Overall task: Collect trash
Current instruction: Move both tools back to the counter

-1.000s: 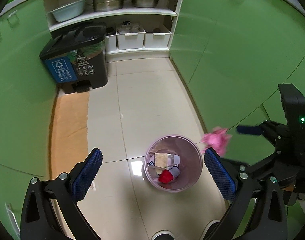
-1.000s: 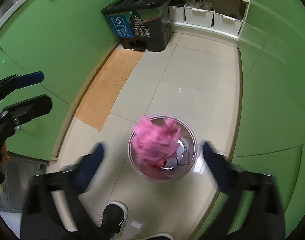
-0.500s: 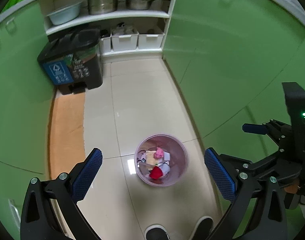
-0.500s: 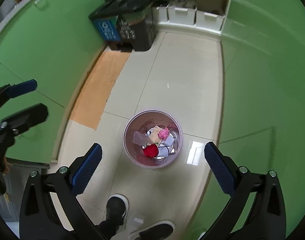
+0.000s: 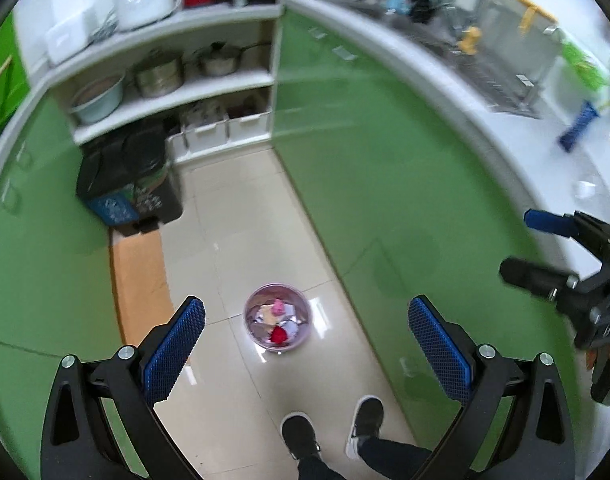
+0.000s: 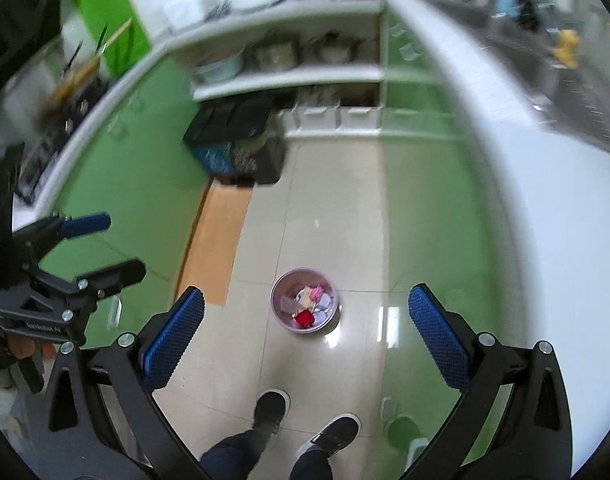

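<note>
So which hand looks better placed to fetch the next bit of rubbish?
Probably the right. Both grippers are empty with jaws open above the pink bin, so neither is busy. The right gripper hangs beside the white counter, while the left gripper sits on the far side. I can't make out any trash up there.

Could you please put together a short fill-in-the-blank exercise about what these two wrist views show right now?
1. The crumpled pink trash lies inside the round ____ on the floor.
2. The left gripper and the right gripper both have their jaws ____.
3. The black two-bin trash can stands below the shelf that holds the ____.
4. Next to the wastebasket on the floor lies an orange ____.

Missing words: wastebasket; open; pots; mat
</note>
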Demonstrator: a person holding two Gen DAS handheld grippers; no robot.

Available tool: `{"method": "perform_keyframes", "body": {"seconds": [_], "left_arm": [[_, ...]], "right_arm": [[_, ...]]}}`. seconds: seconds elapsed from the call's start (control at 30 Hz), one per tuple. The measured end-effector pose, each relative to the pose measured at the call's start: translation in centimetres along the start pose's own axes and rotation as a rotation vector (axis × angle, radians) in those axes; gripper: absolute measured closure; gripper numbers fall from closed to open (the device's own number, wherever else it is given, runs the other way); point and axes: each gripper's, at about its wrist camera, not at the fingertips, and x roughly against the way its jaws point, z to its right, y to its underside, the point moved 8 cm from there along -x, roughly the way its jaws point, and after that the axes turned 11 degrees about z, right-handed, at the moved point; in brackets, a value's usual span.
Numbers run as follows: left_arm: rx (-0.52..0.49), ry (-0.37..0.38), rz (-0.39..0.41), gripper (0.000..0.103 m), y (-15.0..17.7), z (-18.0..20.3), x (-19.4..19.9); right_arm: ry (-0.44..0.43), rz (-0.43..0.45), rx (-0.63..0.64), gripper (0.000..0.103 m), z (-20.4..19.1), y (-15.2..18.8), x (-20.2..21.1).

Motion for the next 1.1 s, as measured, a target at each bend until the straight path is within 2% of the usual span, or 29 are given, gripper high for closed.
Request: {"method": "perform_keyframes", "body": {"seconds": [0.1,0.2,0.53,0.73,0.9,1.1], "left_arm": [[-0.051,0.050,0.017,0.005,-2.0,3.1,2.6],[-0.118,0.108,0.041,0.005,-4.1,6.9,4.5],[-0.365,0.344,0.075,0.005,-7.8,21.8,5.0],[-0.459,0.433,0.082,0.005,-8.2,30.4,5.0],[-0.498,0.453,0.076,0.005,-7.9,35.7,4.1],[-0.529,0.464,0.062,0.005,-7.7,40.3,2.9]], "right_arm": [[0.063,0.062,-0.065,0.003,2.8,-1.1,6.3],[0.142,0.108,-0.126,0.003,6.1,-0.8,11.5],[0.441,0.216,-0.357,0.003,18.8,4.6,24.3],[0.512,0.220,-0.420,0.003,23.8,7.7,27.8],[0.523,0.212,-0.434,0.003,27.3,9.5,29.2],[0.515,0.199,-0.419,0.003,30.0,9.8,29.8]]}}
